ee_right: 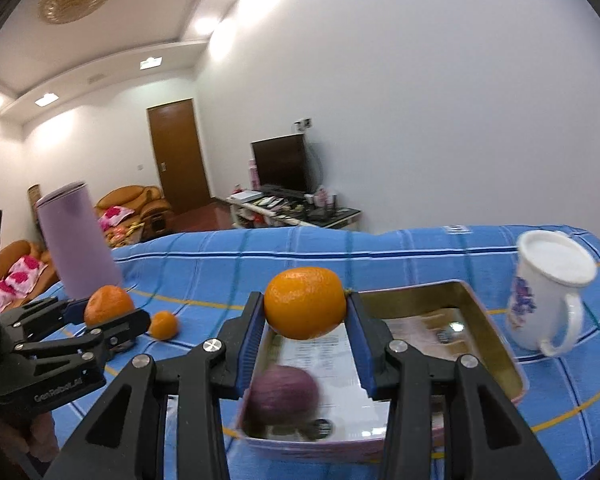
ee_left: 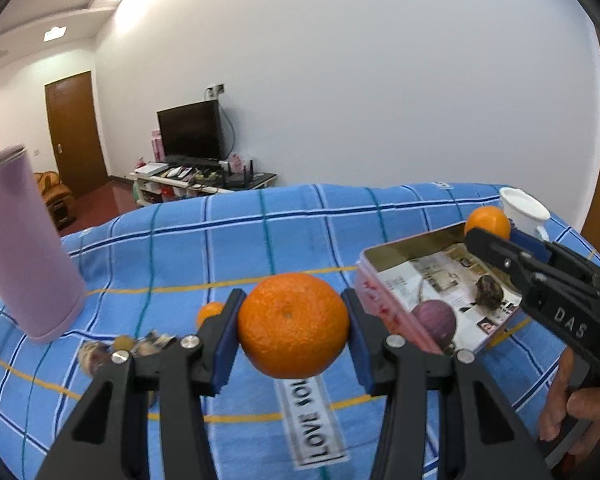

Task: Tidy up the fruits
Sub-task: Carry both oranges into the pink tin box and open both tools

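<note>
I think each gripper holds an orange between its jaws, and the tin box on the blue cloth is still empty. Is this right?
Not quite. Each gripper does hold an orange: the left gripper grips one orange, the right gripper another orange. But the tin box is not empty: the right wrist view shows a purple fruit already lying in it on printed paper.

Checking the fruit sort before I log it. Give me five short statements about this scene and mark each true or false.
1. Each gripper, left gripper and right gripper, is shut on an orange. True.
2. The tin is empty. False: a purple fruit lies in it.
3. The white mug stands beside the tin. True.
4. The purple canister lies flat. False: it stands upright.
5. No orange remains on the cloth. False: a small orange does.
</note>
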Tool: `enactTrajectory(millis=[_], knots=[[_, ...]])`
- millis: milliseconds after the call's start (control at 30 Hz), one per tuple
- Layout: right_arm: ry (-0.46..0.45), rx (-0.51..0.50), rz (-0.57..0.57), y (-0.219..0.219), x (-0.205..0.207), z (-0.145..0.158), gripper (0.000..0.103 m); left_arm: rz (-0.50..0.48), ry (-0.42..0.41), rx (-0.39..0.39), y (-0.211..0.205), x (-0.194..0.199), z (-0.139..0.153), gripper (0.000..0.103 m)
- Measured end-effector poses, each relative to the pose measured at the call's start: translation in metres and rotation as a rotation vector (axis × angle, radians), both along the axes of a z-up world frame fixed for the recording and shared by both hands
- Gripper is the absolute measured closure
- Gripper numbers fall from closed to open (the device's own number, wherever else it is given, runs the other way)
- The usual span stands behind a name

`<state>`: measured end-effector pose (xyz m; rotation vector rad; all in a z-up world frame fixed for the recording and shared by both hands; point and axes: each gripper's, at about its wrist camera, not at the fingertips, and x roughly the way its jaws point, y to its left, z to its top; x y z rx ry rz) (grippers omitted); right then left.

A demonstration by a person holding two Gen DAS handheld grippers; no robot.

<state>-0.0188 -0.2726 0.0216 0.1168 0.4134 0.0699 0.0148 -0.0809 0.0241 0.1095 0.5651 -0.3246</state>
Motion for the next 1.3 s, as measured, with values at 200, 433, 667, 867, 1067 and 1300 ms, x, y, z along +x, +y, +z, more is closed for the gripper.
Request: enactTrajectory(millis=[200,433,667,867,1067,1300], knots=[[0.011,-0.008,-0.062,-0.032,-0.003,-0.002,0.060,-0.033,-0.001,0.002,-0.031,0.003,0.001,0.053],[0.031,-0.017,-0.128,-0.062,-0.003,-0.004,0.060,-0.081,-0.005,0.013,-0.071,0.007,0.003,0.053],[0.059,-0.078,-0.193,-0.082,-0.003,-0.006,0.060,-0.109,-0.010,0.055,-0.110,0.013,-0.005,0.053],[0.110,-0.085,-0.205,-0.090,0.006,-0.013,0.060,-0.118,0.009,0.069,-0.133,0.019,-0.012,0.053],[0.151,-0.091,-0.211,-0.095,0.016,-0.020,0.060,-0.107,0.017,0.091,-0.142,0.024,-0.020,0.053],[0.206,-0.123,-0.182,-0.084,0.029,-0.029,0.060,-0.097,0.042,0.117,-0.144,0.030,-0.029,0.053]])
